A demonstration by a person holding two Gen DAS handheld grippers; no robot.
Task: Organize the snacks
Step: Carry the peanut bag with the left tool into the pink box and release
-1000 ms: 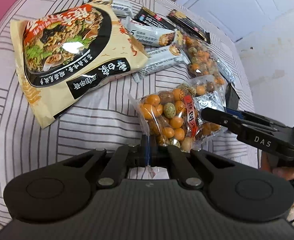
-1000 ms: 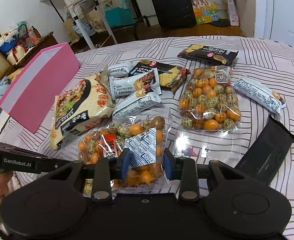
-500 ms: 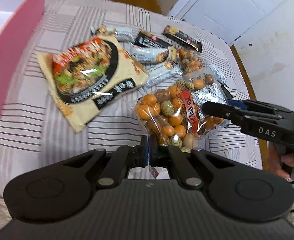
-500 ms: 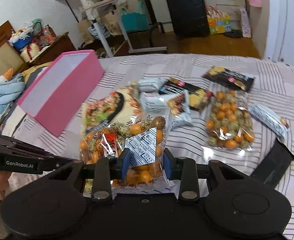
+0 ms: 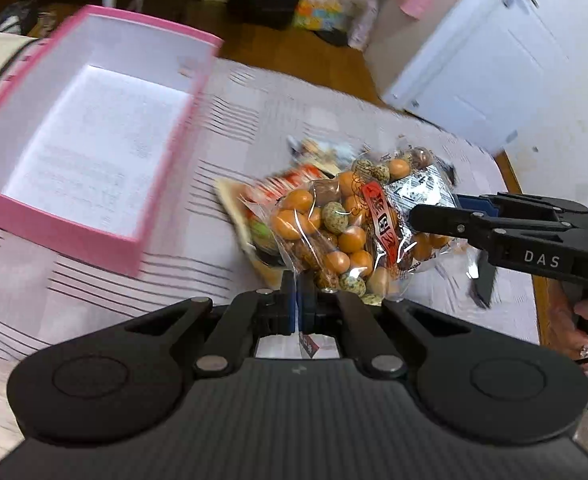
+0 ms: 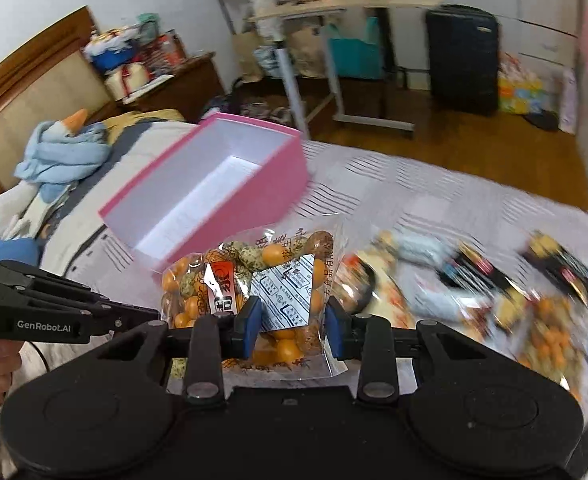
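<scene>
A clear bag of orange and speckled coated nuts (image 5: 345,232) hangs in the air between both grippers. My left gripper (image 5: 297,300) is shut on the bag's sealed edge. My right gripper (image 6: 290,326) is shut on the bag's other side (image 6: 282,280); it also shows in the left wrist view (image 5: 449,216). An open pink box (image 5: 94,148) with a white inside lies on the striped bedspread, left of the bag and beyond it; it shows in the right wrist view (image 6: 214,192) too.
Other snack packs lie blurred on the bedspread: a noodle packet (image 5: 262,216) under the bag, and bars and a second nut bag (image 6: 493,288) at right. The bed's edge and wooden floor (image 5: 521,184) lie right. A headboard and blue toy (image 6: 62,152) are at left.
Both grippers have lifted the nut bag and carried it left toward the pink box, which has come into full view. The snack pile has dropped back to the right.
</scene>
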